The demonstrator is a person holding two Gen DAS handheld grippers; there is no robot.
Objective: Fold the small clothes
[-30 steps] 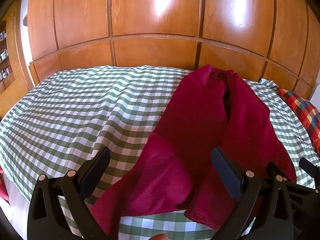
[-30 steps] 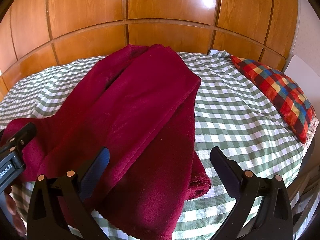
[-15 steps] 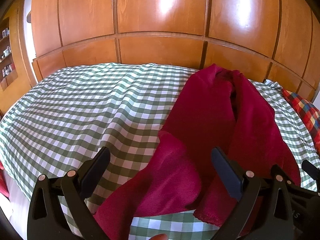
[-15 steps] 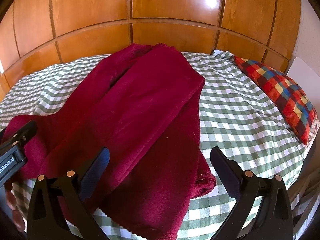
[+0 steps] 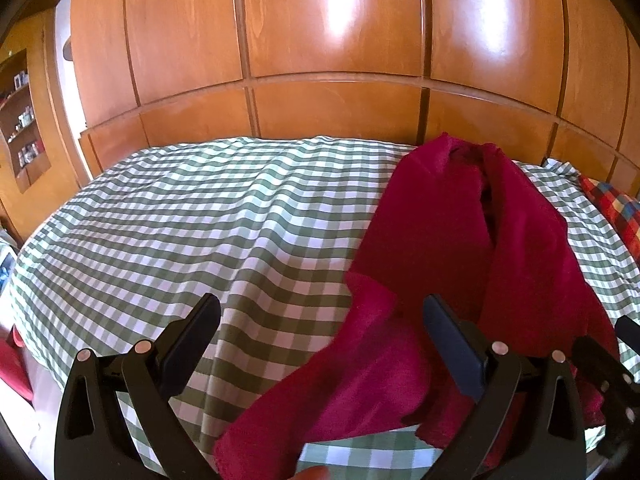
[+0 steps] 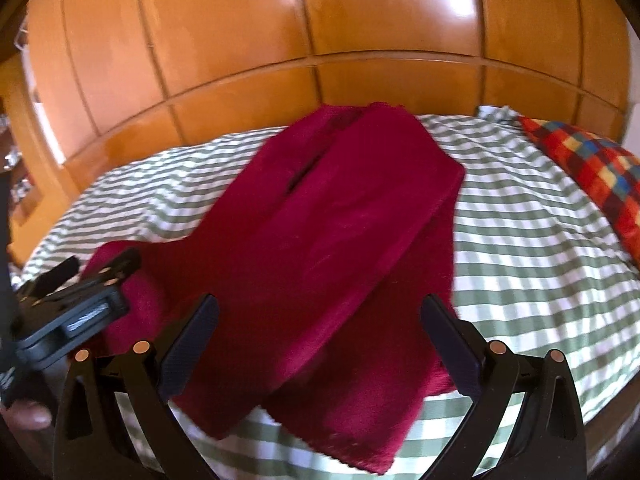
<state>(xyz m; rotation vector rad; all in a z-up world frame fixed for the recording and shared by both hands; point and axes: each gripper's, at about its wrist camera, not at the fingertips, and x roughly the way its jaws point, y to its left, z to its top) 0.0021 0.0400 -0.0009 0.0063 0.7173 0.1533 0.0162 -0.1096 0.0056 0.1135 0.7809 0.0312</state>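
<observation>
Holding both tools above the near edge of the bed: my left gripper [image 5: 320, 332] spread wide, nothing between its fingers; my right gripper [image 6: 318, 330] likewise released. Dark red garment [image 6: 320, 240] lies partly folded on the green checked bedcover [image 5: 200, 220], its near hem cut off behind my right fingers [image 6: 452, 344]. Right view smeared by blur. Farther right, a multicoloured checked pillow [image 6: 592, 168], part out of frame. Beyond, wooden panelling [image 5: 320, 40].
</observation>
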